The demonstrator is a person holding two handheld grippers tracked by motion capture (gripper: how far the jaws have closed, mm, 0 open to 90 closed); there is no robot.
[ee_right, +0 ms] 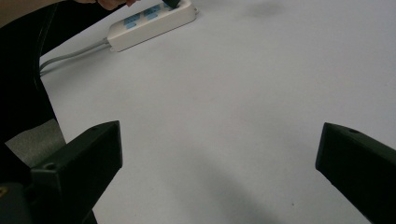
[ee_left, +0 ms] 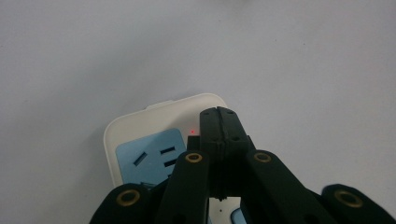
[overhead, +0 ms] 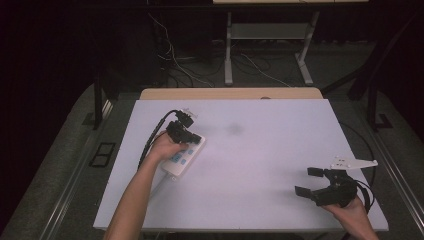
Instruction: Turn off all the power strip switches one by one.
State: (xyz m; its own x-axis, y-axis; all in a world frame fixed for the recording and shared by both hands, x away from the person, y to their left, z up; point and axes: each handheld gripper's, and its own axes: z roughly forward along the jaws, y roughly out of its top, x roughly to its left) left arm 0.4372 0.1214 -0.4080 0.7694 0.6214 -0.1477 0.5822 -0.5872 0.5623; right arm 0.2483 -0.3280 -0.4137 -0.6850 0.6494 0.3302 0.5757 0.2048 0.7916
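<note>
One power strip [overhead: 184,156], two tongs.

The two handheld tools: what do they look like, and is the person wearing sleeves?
Both tools are black with two flat, blocky jaws. The left tool has brass-coloured rivets along its linkage arms and a black cable trailing from it. The right tool carries a pale grey three-cornered plate on top, with a black cable behind it. Both forearms are bare: no sleeves, no gloves.
</note>
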